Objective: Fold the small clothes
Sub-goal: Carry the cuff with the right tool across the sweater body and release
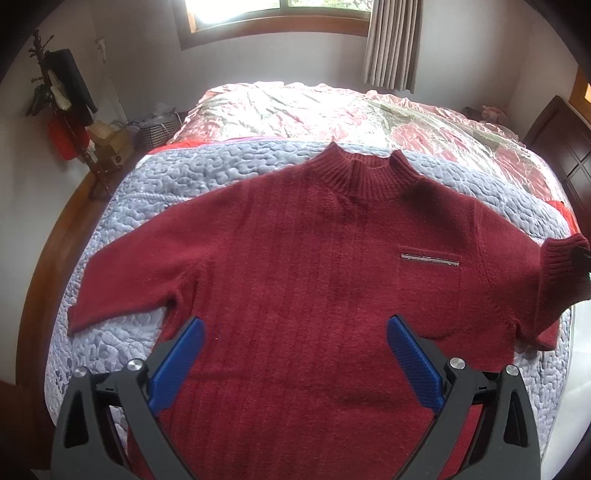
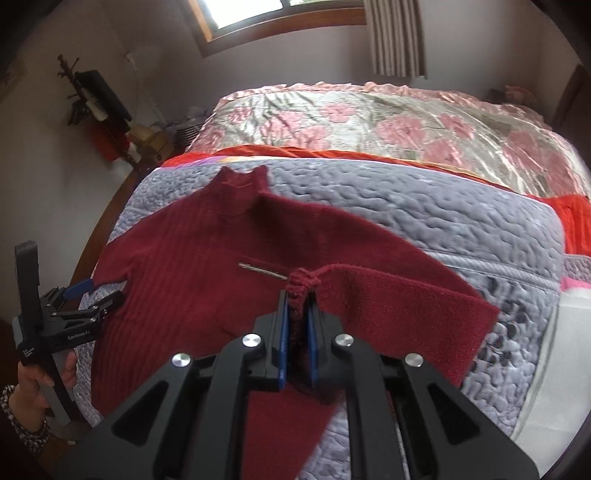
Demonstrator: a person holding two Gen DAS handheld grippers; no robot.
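Left wrist view. A dark red sweater (image 1: pixel 303 266) lies flat, front up, on a grey-lavender quilted blanket (image 1: pixel 177 177) spread over a bed. Ribbed collar (image 1: pixel 364 173) points toward the far wall; a small chest pocket with a silver trim strip (image 1: pixel 430 258) sits on the camera's right side of the chest. The sleeve on the camera's left stretches out flat across the quilt. The sleeve on the camera's right is raised, its ribbed cuff (image 1: pixel 561 258) up at the frame edge. The left gripper (image 1: pixel 295 332) hangs over the lower body of the sweater, blue pads spread wide, nothing between them. Beyond the quilt: a glossy pink floral bedspread (image 1: pixel 332 110), a wood-framed window (image 1: pixel 273 22), a grey striped curtain (image 1: pixel 391 44), pale walls. A coat stand (image 1: pixel 62 96) with dark and red items stands in the left corner, boxes at its foot. Dark wooden headboard (image 1: pixel 557 147) at right.

Right wrist view. The right gripper (image 2: pixel 297 295) has its blue pads pressed together on the bunched cuff (image 2: pixel 303 284), lifting that sleeve (image 2: pixel 388 295) off the quilt and doubling it over. The sweater body (image 2: pixel 177 280) rests flat to the left. The left gripper (image 2: pixel 98 295), spread, hovers by the sweater's far side edge, held by a hand (image 2: pixel 33 380) with a patterned sleeve. An orange-red cloth strip (image 2: pixel 295 151) shows between quilt and bedspread.
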